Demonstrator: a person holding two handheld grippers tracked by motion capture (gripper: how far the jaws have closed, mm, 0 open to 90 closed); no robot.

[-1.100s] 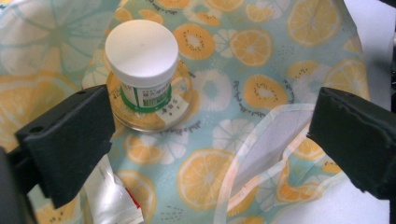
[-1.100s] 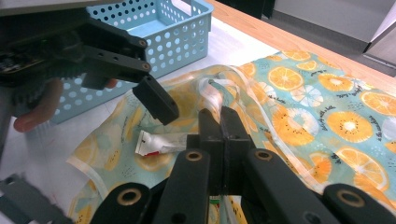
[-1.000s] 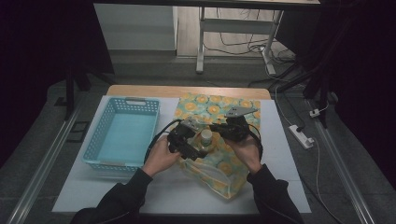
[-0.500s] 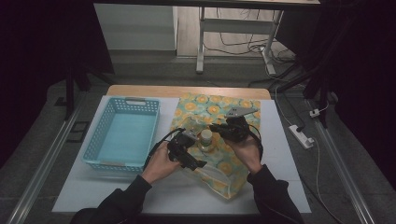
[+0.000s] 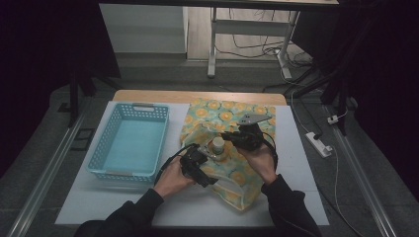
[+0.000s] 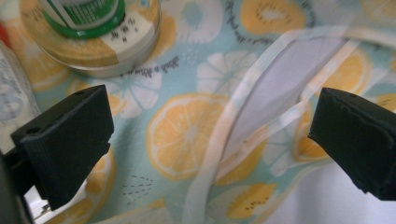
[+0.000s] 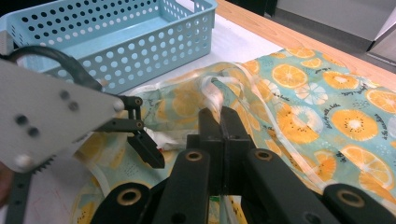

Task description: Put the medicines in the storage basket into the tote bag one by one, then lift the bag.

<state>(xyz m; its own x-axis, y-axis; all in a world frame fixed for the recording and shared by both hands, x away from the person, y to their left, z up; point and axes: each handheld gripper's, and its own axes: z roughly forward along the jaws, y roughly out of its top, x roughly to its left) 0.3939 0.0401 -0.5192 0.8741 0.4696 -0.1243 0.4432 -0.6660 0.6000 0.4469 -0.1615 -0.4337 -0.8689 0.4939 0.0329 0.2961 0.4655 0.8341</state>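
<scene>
White sheeting covers the table point(image 5: 296, 163). At nine o'clock on it stands a blue perforated basket point(image 5: 129, 143); just right of centre lies a citrus-print bag point(image 5: 232, 116). Between the grippers a bottle point(image 5: 218, 146) stands at the bag's mouth. The left gripper point(image 6: 210, 135) hangs spread over the bag's pale handle strap point(image 6: 243, 140); the right gripper point(image 7: 219, 119) is pinched together on the bag's rim.

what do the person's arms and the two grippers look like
Both forearms wear dark long sleeves. The left gripper has two blocky matte black jaws; a black cable loops from it. The right gripper is black, with linked arms and round pivot holes, and carries a grey three-cornered plate.
</scene>
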